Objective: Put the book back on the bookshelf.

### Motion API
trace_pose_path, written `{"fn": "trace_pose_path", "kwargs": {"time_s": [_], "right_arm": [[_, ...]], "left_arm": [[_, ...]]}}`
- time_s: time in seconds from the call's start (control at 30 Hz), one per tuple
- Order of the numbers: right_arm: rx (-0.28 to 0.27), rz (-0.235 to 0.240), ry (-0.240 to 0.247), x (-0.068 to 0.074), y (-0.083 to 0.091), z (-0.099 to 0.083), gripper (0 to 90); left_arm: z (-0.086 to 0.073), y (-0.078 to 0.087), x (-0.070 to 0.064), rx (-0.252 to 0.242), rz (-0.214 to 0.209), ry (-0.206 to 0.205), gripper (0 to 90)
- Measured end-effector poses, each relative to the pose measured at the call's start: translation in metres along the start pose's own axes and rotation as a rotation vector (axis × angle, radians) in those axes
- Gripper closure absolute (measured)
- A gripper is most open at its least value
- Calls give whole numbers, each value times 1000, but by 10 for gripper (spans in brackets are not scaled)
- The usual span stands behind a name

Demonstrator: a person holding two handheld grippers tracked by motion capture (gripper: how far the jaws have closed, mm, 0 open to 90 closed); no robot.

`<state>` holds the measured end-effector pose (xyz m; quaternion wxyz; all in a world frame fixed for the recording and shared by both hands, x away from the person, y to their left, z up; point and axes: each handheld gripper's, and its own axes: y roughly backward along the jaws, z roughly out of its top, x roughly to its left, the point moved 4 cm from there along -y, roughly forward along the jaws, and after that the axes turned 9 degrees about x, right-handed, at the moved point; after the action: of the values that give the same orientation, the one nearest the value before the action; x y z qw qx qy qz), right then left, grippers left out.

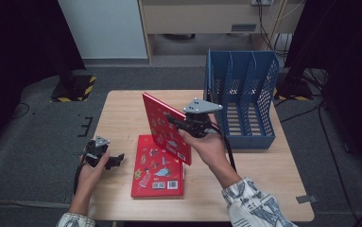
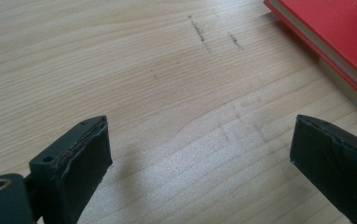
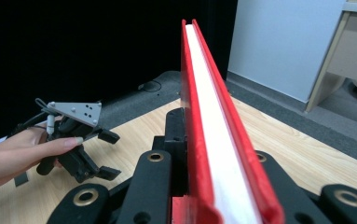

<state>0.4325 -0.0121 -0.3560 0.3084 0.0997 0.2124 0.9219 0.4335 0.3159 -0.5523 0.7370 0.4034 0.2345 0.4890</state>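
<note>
From the high view, a red book (image 1: 165, 127) is seen held upright and tilted above the wooden table (image 1: 122, 109), clamped at its right edge by the right gripper (image 1: 173, 119). A second red book (image 1: 158, 166) is seen lying flat beneath it, and a blue file rack (image 1: 241, 99) is seen standing at the table's right end, just beyond the right gripper.

In the right gripper view, what the high view hides is shown: the lifted book's white page edge (image 3: 213, 140) is seen end-on between the red covers, with the black jaws pressed against both covers.

The left gripper (image 1: 115, 161) is held low at the table's left edge, well apart from the lifted book. In the left gripper view its jaws are seen spread wide over bare wood, with the flat book's corner (image 2: 334, 42) just ahead.
</note>
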Motion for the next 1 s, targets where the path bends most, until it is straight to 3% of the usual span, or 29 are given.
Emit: {"fn": "trace_pose_path", "kwargs": {"time_s": [0.43,1.0], "right_arm": [[-31,-28,-10,-13,36,-7,795],[-34,-53,-21,-21,81,-37,795]], "left_arm": [[-3,-4,0,39,13,-8,45],[-5,-7,-2,35,-15,13,23]]}}
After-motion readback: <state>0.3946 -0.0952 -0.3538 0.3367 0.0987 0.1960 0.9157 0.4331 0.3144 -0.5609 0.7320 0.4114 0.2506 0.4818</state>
